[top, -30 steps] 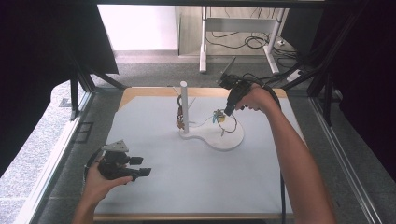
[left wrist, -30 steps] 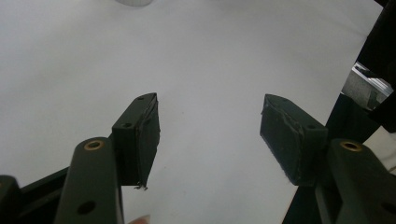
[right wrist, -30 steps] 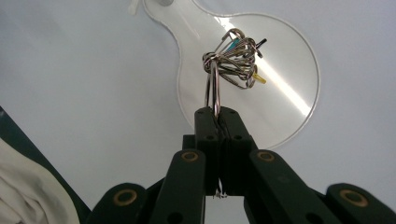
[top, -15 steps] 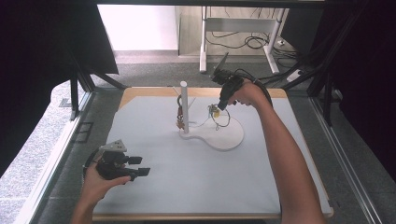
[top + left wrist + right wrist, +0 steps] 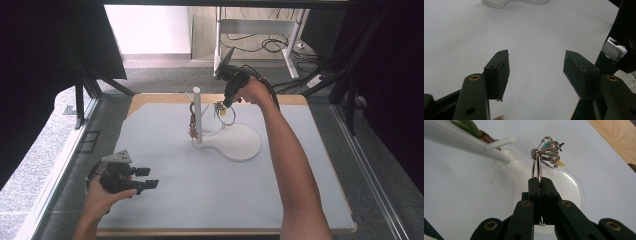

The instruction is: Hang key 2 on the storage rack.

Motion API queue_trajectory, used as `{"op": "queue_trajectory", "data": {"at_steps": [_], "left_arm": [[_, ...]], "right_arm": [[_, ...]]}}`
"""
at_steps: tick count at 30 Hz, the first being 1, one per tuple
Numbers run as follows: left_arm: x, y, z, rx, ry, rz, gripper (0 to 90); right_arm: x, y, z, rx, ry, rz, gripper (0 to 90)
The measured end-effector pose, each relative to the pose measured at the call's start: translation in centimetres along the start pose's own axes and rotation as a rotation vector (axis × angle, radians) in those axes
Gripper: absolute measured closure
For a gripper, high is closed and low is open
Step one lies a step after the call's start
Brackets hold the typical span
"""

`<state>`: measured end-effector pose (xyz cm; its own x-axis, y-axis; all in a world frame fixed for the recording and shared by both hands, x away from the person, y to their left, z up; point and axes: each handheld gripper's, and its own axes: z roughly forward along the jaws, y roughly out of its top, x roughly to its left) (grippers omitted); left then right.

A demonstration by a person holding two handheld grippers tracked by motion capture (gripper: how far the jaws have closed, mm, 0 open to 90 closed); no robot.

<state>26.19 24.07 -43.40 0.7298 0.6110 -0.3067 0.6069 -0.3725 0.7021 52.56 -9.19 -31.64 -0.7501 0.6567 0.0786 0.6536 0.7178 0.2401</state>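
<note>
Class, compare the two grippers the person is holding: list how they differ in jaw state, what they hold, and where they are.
The left gripper has its jaws wide apart; the right gripper has its jaws shut. The left gripper holds nothing between its pads; the right gripper pinches a key ring with a bunch of smaller rings. The left gripper sits low near the mat's near-left corner; the right gripper is raised beside the white stand. Both have black jaws and are hand-held.

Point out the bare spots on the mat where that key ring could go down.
Bare: the wide stretch of mat between the white stand and the near edge, and the strip right of the forearm. Crowded: around the post, where the key ring hangs from the right hand-held gripper.
</note>
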Motion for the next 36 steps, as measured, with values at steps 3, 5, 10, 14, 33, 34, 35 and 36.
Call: {"op": "queue_trajectory", "data": {"at_steps": [3, 5, 10, 14, 33, 34, 35, 36], "left_arm": [[0.0, -0.1, -0.2, -0.004, 0.001, -0.002, 38.1], [0.1, -0.2, -0.3, -0.006, 0.003, -0.007, 38.1], [0.2, -0.4, -0.4, -0.007, 0.005, -0.012, 38.1], [0.2, -0.4, -0.3, -0.006, 0.002, -0.013, 38.1], [0.2, -0.3, 0.2, 0.018, -0.003, -0.008, 38.6], [0.2, -0.3, 0.2, 0.018, -0.003, -0.008, 38.5], [0.2, -0.2, 0.3, 0.020, -0.001, -0.007, 38.5], [0.2, -0.2, 0.3, 0.020, -0.001, -0.007, 38.4]], "right_arm": [[0.1, 0.8, 0.2, 0.003, -0.010, -0.009, 87.8], [0.3, 1.3, 0.2, 0.006, -0.010, -0.011, 87.8], [1.0, 2.3, 0.4, -0.001, -0.012, -0.029, 87.8], [1.8, 2.7, 0.4, -0.012, 0.001, -0.043, 87.8], [4.0, 1.3, 2.1, -0.035, 0.094, -0.046, 86.3], [4.0, 1.2, 2.1, -0.043, 0.098, -0.046, 85.6], [4.0, 1.0, 2.0, -0.051, 0.106, -0.048, 82.7], [4.0, 0.9, 1.9, -0.063, 0.116, -0.046, 80.0]]}}
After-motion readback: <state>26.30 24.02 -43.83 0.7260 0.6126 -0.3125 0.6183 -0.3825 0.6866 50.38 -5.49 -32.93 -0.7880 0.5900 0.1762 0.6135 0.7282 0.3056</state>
